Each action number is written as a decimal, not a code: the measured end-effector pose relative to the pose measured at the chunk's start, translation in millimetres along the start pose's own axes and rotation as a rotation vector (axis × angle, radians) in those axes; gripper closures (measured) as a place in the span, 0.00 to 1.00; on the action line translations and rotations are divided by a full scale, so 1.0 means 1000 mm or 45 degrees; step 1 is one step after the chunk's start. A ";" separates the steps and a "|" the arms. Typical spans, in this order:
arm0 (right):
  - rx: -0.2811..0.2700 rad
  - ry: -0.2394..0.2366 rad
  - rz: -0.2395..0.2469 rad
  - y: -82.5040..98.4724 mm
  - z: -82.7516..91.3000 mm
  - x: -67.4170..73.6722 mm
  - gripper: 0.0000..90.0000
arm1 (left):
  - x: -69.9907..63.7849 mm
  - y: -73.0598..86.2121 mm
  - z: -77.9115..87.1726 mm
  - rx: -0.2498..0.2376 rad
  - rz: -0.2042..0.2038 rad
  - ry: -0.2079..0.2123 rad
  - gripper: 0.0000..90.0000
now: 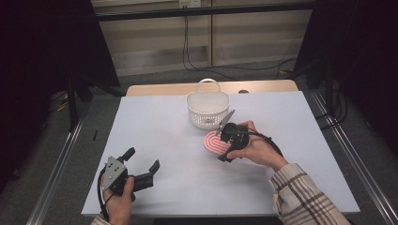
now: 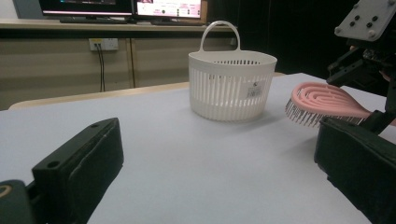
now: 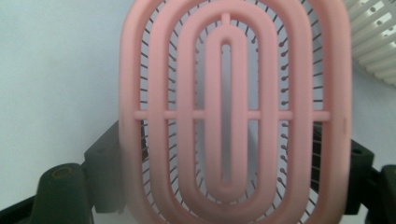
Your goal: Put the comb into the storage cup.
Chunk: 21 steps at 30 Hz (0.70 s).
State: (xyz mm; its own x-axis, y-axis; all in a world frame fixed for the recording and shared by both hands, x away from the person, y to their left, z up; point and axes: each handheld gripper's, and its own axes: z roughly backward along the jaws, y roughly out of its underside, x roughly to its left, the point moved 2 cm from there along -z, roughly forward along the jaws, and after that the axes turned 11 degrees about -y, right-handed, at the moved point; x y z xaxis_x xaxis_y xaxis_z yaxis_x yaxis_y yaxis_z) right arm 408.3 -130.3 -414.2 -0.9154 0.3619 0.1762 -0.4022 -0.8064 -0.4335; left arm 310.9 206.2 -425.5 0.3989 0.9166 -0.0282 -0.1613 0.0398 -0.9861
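Pink hairbrush (image 3: 229,112) handle hidden, probably clamped by right gripper (image 1: 224,143)

Lab, monitors (image 2: 121,8), metal frame rails (image 1: 56,173), cables (image 1: 187,51)

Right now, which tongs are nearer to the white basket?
Right. The right tongs hold the pink brush just in front of the white basket. The left tongs rest open near the table's front left, far from it.

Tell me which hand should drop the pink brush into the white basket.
Right. Its gripper already holds the pink brush lifted beside the white basket; the left gripper sits open, far back.
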 end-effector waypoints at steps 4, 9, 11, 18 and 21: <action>-0.030 0.004 0.000 0.000 0.006 0.000 0.22 | 0.000 0.000 0.000 0.000 0.002 0.001 0.02; -0.061 0.019 -0.011 0.002 0.012 0.000 0.22 | 0.000 0.000 0.000 -0.001 0.002 0.003 0.02; -0.071 0.018 -0.010 0.002 0.014 0.000 0.22 | 0.000 0.000 0.000 0.000 0.002 0.002 0.02; -0.108 0.018 -0.011 0.001 0.018 0.002 0.22 | 0.000 0.000 0.000 0.000 0.001 0.004 0.02; -0.128 0.020 -0.008 0.001 0.020 0.003 0.22 | 0.000 0.000 0.000 0.001 0.002 0.006 0.02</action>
State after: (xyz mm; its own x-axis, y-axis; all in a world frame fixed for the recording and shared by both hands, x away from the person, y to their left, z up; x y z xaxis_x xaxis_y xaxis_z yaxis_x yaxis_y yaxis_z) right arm 405.3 -139.4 -396.2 -0.9123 0.3746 0.1656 -0.4036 -0.7533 -0.5194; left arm 311.0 205.7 -425.6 0.4032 0.9146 -0.0304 -0.1624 0.0389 -0.9860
